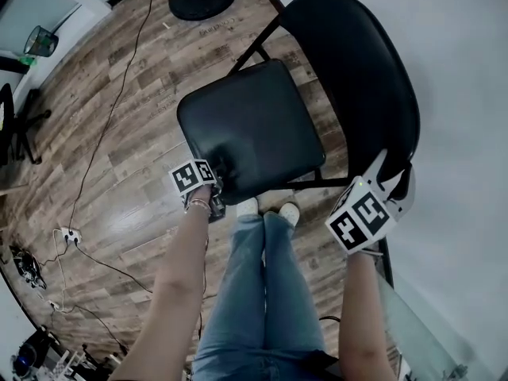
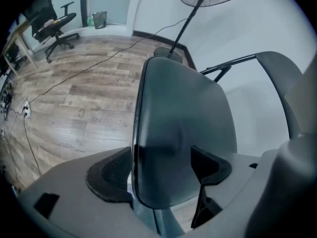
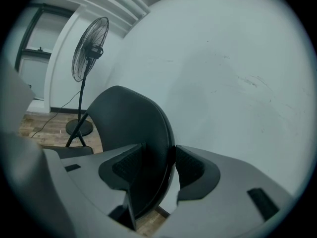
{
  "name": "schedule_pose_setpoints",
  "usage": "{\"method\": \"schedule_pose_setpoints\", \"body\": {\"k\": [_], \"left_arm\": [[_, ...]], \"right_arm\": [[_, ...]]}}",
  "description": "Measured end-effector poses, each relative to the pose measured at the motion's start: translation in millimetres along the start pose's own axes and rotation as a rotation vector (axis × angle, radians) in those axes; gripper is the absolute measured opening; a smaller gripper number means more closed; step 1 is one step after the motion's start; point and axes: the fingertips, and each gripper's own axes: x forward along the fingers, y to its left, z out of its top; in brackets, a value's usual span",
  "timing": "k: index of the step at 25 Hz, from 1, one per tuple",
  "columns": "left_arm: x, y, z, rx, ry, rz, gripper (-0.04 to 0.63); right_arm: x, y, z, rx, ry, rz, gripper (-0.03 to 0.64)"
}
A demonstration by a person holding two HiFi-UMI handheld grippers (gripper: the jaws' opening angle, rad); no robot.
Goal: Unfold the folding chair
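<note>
**Folding chair (image 1: 270, 125) gripped at seat and backrest, seat to be pressed flat**

Our left tongs (image 2: 161, 170) are closed on the front edge of the seat (image 2: 183, 128), one pad under the rim and the other on the padded top. Our right tongs (image 3: 158, 167) clamp the top edge of the backrest (image 3: 133, 128), with a pad on either face of it. The chair stands on the wooden floor (image 1: 119, 157), its back close to the white wall (image 1: 468, 94) and its seat just ahead of our feet.

We judge the seat to be nearly down but perhaps not yet fully seated. To finish well, we should hold the backrest steady with the right tongs and let the left tongs guide the seat's front edge down and away from us along its own arc, not straight down. The grip sits near one corner, so uneven pressure could twist the seat or let the rim slip from the pads. Smooth boards may let the legs slide, so we go slowly. We also keep our toes clear of the frame.
</note>
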Motion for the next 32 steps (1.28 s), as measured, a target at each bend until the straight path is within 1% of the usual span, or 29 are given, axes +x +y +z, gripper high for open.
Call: {"method": "schedule_pose_setpoints", "body": {"k": [2, 4, 6, 7, 9, 12, 17, 20, 23, 25, 29, 32], "left_arm": [[-12, -5, -1, 0.03, -0.021, 0.017, 0.364], [-28, -14, 3, 0.079, -0.066, 0.032, 0.357], [-45, -24, 7, 0.122, -0.092, 0.034, 0.344], [-54, -30, 8, 0.13, -0.101, 0.027, 0.329], [-71, -41, 11, 0.124, -0.124, 0.006, 0.314], [-96, -55, 17, 0.113, -0.158, -0.019, 0.313], [-138, -79, 22, 0.132, -0.201, -0.052, 0.313], [-164, -99, 25, 0.156, -0.237, -0.082, 0.316], [-189, -120, 31, 0.198, -0.271, -0.115, 0.348], [-205, -133, 33, 0.218, -0.29, -0.147, 0.376], [-234, -158, 35, 0.217, -0.324, -0.214, 0.463], [-252, -175, 35, 0.228, -0.35, -0.241, 0.491]], "right_arm": [[0, 0, 1, -0.005, -0.001, 0.002, 0.195], [0, 0, 0, -0.013, 0.004, 0.006, 0.195], [0, 0, 0, -0.02, 0.017, 0.012, 0.195], [0, 0, 0, -0.024, 0.027, 0.015, 0.195], [-1, 0, 0, -0.034, 0.05, 0.023, 0.195], [-3, -1, 0, -0.059, 0.086, 0.033, 0.196], [-6, 0, -2, -0.106, 0.142, 0.08, 0.196], [-5, -1, -3, -0.106, 0.182, 0.13, 0.199], [-5, -3, 4, -0.114, 0.214, 0.174, 0.222], [-8, -6, 13, -0.121, 0.209, 0.197, 0.225], [-19, -7, 31, -0.159, 0.198, 0.284, 0.235], [-27, -12, 35, -0.17, 0.225, 0.344, 0.238]]}}
